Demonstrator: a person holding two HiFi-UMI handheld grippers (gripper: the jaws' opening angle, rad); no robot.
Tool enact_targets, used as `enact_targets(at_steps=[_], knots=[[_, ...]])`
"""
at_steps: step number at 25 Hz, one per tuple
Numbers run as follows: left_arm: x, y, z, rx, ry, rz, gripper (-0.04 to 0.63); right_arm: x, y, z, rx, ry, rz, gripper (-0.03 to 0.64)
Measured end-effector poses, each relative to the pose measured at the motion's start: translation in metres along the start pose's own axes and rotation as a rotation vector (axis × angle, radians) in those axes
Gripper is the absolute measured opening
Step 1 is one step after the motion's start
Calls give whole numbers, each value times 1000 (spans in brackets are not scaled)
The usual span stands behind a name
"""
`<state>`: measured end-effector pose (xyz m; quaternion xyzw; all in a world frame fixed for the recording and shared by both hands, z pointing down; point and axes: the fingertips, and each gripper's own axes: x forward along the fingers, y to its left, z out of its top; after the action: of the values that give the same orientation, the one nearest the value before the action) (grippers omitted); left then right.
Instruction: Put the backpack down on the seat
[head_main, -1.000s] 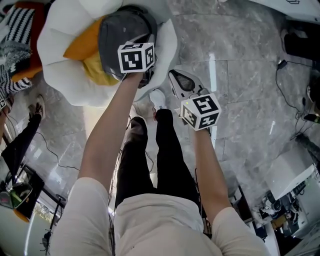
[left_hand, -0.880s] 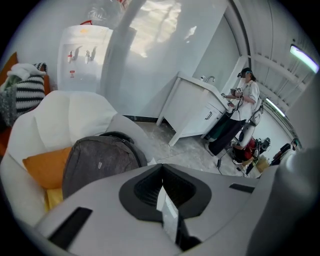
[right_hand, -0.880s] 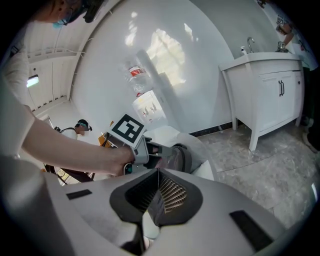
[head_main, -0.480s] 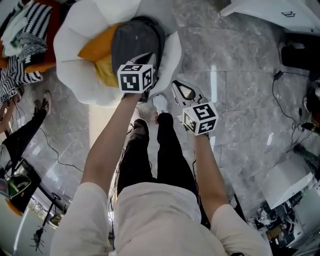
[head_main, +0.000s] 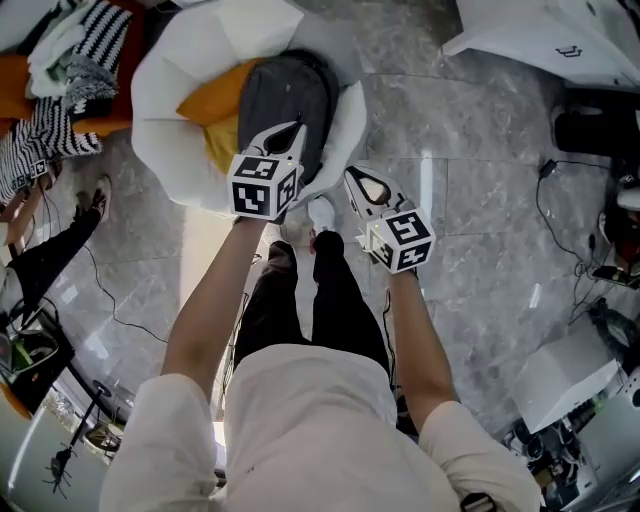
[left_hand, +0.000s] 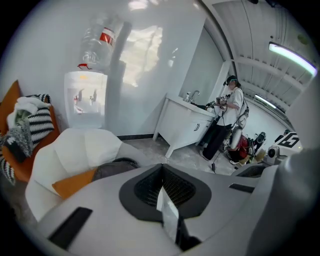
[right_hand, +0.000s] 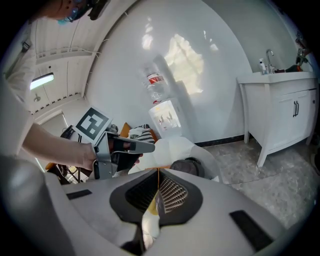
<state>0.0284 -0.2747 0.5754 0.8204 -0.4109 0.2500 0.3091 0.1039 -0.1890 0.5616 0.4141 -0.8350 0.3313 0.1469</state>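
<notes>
The grey backpack (head_main: 285, 100) lies on the white petal-shaped seat (head_main: 200, 50). It sits toward the seat's 3 o'clock side, partly over an orange cushion (head_main: 205, 100) at the seat's centre. In the head view the left gripper (head_main: 287, 133) hangs at the backpack's 6 o'clock edge and is clear of it. Its jaws are pressed together with nothing between them.

The right gripper (head_main: 365, 185) is at about 4 o'clock from the backpack, over the grey marble floor (head_main: 470, 150). Its jaws also meet, and they are empty. Striped clothes (head_main: 60, 60) are piled at the seat's 9 o'clock.

In the left gripper view a water dispenser (left_hand: 85, 102) stands against the wall at 12 o'clock from the seat. A white sink cabinet (left_hand: 187, 125) is at 2 o'clock, with a person (left_hand: 232, 107) beside it.
</notes>
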Motion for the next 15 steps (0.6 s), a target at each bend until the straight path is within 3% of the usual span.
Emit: enact_targets(at_steps=[15], knots=[[-90, -29, 30, 11, -64, 20, 17, -34, 38, 34, -79, -7, 79, 25]])
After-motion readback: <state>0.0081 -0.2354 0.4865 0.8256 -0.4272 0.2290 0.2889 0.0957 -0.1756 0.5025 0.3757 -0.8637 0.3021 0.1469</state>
